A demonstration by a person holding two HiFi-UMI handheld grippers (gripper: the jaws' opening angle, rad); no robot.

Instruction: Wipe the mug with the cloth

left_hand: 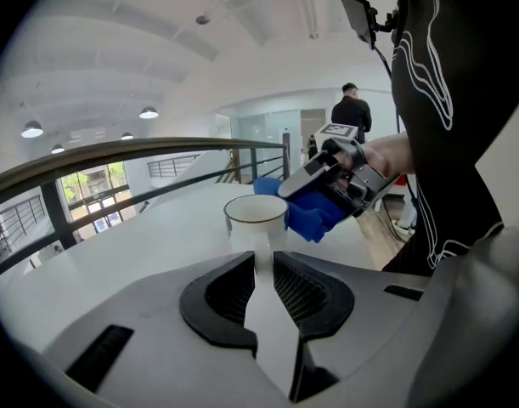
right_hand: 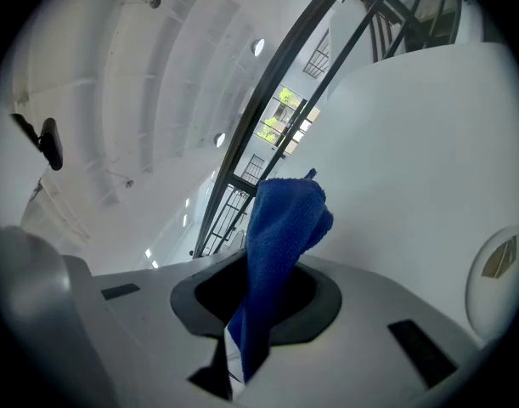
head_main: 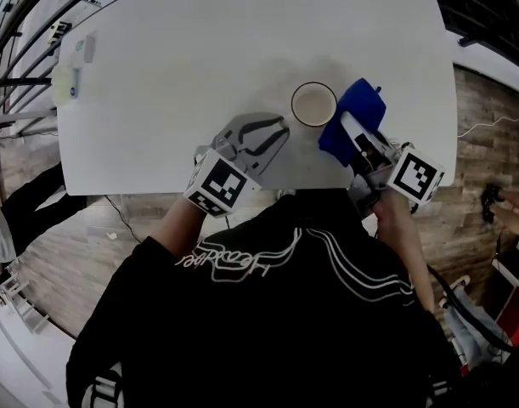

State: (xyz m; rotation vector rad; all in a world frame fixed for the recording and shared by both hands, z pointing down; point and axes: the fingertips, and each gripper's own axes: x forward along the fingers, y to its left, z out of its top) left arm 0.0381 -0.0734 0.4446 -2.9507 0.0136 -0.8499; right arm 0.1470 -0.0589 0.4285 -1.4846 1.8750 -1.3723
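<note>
A white table (head_main: 200, 49) is seen from above, and the mug (head_main: 314, 104) is set on it near the edge closest to the person. On the near side of the mug, the lower part of the head view is filled by the person's black top (head_main: 276, 313) with white line print.

The left gripper (head_main: 280, 130) is held low over the table just left of the mug, with its tips pointed at it. Its jaws are seen standing a little apart with a narrow gap between them. The mug lies straight beyond the tips, and no pad can be seen pressing on it.

The right gripper (head_main: 354, 134) is held just right of the mug and angled toward it. Its jaws are closed on a blue cloth (head_main: 361, 104), which is pinched in a fold between the pads. The cloth's free end is bunched beyond the tips, right beside the mug's right wall; contact with the wall cannot be confirmed.

The mug is white, upright and open at the top, with a thin dark line around its rim.
</note>
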